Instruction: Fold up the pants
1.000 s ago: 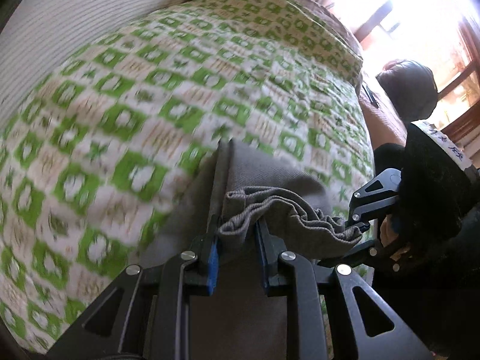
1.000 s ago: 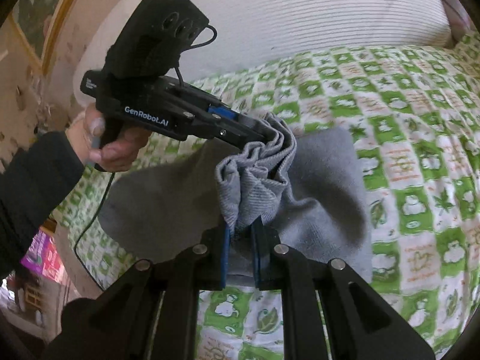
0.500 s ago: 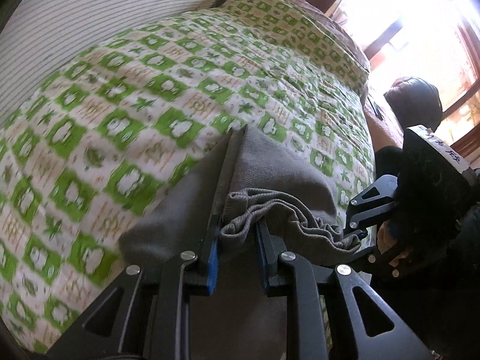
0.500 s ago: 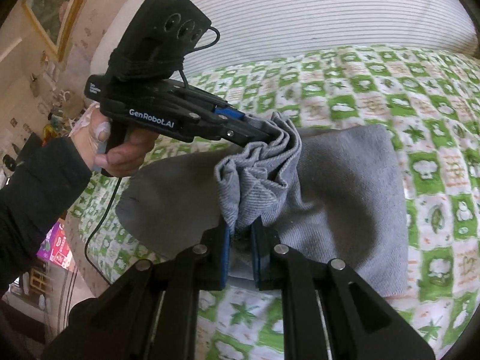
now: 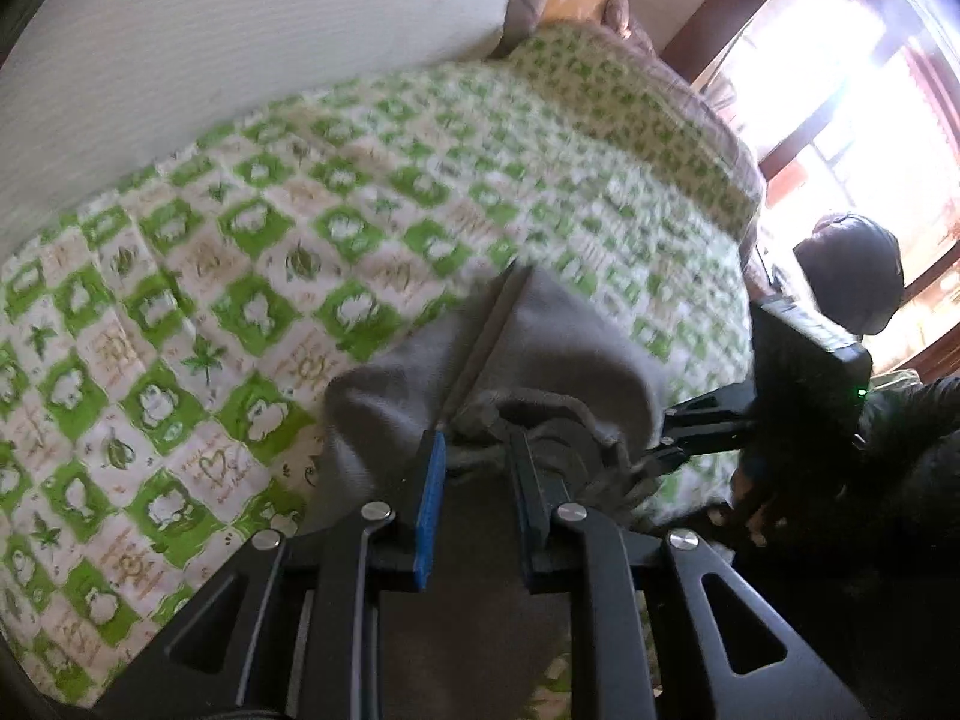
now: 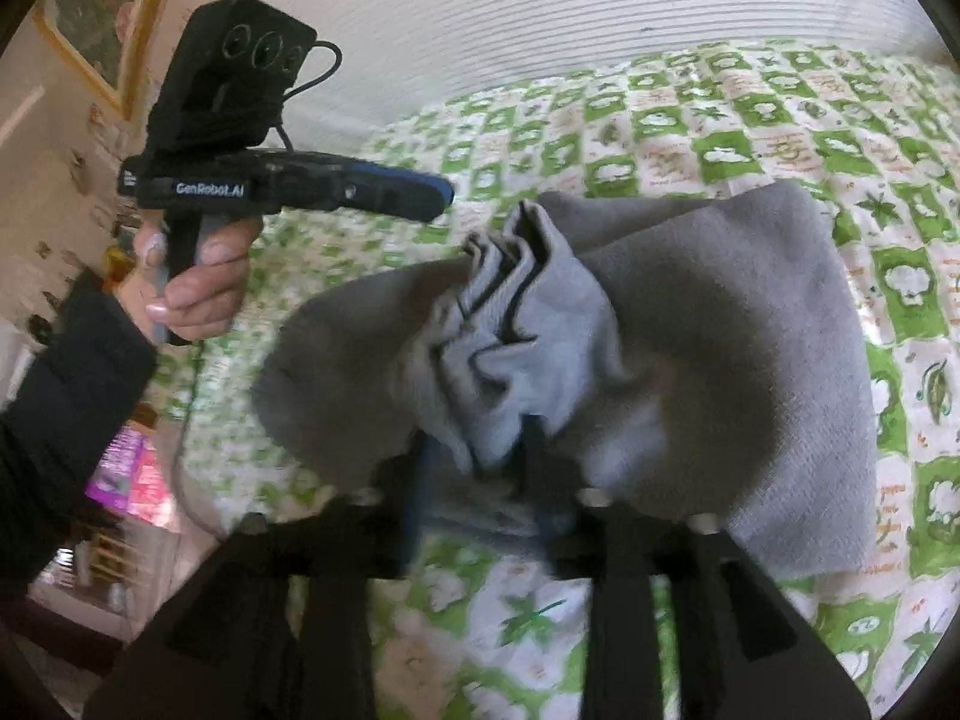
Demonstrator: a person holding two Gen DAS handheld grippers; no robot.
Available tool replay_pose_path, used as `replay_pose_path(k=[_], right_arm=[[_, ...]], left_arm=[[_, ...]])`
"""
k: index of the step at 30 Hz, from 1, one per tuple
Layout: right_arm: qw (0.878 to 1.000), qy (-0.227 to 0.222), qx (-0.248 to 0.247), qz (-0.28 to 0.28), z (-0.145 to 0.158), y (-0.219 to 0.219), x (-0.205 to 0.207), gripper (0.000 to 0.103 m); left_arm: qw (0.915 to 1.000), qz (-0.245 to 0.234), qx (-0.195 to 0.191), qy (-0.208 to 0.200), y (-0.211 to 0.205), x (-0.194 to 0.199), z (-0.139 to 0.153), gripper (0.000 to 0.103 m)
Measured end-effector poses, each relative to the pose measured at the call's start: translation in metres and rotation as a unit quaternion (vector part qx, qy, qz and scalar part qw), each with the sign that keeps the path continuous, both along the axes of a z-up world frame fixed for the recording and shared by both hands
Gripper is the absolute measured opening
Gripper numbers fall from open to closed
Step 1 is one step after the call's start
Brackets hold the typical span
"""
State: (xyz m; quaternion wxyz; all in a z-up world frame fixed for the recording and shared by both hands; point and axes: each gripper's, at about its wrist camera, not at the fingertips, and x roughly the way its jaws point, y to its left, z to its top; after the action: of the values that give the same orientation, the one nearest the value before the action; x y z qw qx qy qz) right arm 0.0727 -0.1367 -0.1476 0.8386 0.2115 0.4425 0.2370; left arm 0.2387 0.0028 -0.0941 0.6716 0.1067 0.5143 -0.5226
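Grey pants (image 5: 570,348) (image 6: 720,330) lie folded over on the green-and-white checked bed cover (image 5: 240,240) (image 6: 720,120). Their gathered waistband (image 6: 522,324) stands bunched up on top. My right gripper (image 6: 480,468) (image 5: 660,438) is at that bunch with its jaws opening; cloth hangs between the fingers but the pads do not press on it. My left gripper (image 5: 477,444) (image 6: 441,198) hovers up and to the left of the bunch, apart from it. Its jaws are closing at a narrow gap with nothing between them. A hand (image 6: 198,282) in a black sleeve holds it.
A white ribbed pillow (image 5: 240,60) (image 6: 540,0) borders the far side of the bed. A dark round object (image 5: 852,276) sits by the bright window at the right. The bed's near edge and floor clutter (image 6: 120,480) show at lower left in the right wrist view.
Both grippers held the bunched waistband before. The left gripper has come off it and lifted away to the left. The right gripper's jaws have spread apart around the cloth.
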Motion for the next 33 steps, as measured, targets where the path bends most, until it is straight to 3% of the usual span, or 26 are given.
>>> replay_pose_path(k=[2,4,9,10,15,18,20,23,26,29,31,33], right_arm=[[1.0,-0.018,0.008,0.0,0.012,-0.003,-0.01,0.072],[0.999,-0.032,0.014,0.0,0.021,-0.011,-0.02,0.073],[0.996,-0.05,-0.011,-0.073,0.032,-0.053,-0.033,0.072],[0.995,-0.052,-0.02,-0.089,0.032,-0.064,-0.032,0.071],[0.994,-0.038,-0.026,-0.103,0.023,-0.089,-0.008,0.042],[0.996,-0.029,-0.03,-0.083,0.018,-0.089,0.01,0.037],[0.997,-0.01,-0.049,-0.063,0.007,-0.083,0.028,0.037],[0.994,0.043,-0.085,-0.051,-0.018,-0.083,0.048,0.036],[0.996,0.051,-0.067,-0.035,-0.014,-0.088,0.052,0.034],[0.998,0.027,-0.05,0.002,0.016,-0.088,0.057,0.035],[0.998,0.007,-0.057,0.033,0.037,-0.08,0.066,0.036],[0.996,-0.009,-0.053,0.077,0.058,-0.066,0.078,0.037]], left_arm=[[0.9998,-0.005,-0.016,-0.01,-0.003,-0.008,0.015,0.018],[0.9994,-0.008,-0.031,-0.016,-0.01,-0.016,0.027,0.018],[0.9987,-0.019,-0.047,-0.01,-0.031,-0.041,0.026,0.018],[0.9984,-0.02,-0.053,-0.003,-0.034,-0.048,0.022,0.018],[0.9981,-0.013,-0.054,0.026,-0.044,-0.076,-0.004,0.02],[0.9986,0.02,-0.028,0.039,-0.044,-0.082,-0.025,0.02],[0.9973,0.055,0.009,0.048,-0.042,-0.081,-0.044,0.02],[0.9884,0.121,0.063,0.067,-0.031,-0.078,-0.072,0.019],[0.9779,0.18,0.029,0.102,-0.015,-0.077,-0.071,0.019],[0.9681,0.235,-0.016,0.085,0.003,-0.086,-0.046,0.02],[0.9539,0.285,-0.034,0.087,0.015,-0.095,-0.033,0.02],[0.934,0.342,-0.051,0.089,0.028,-0.107,-0.025,0.02]])
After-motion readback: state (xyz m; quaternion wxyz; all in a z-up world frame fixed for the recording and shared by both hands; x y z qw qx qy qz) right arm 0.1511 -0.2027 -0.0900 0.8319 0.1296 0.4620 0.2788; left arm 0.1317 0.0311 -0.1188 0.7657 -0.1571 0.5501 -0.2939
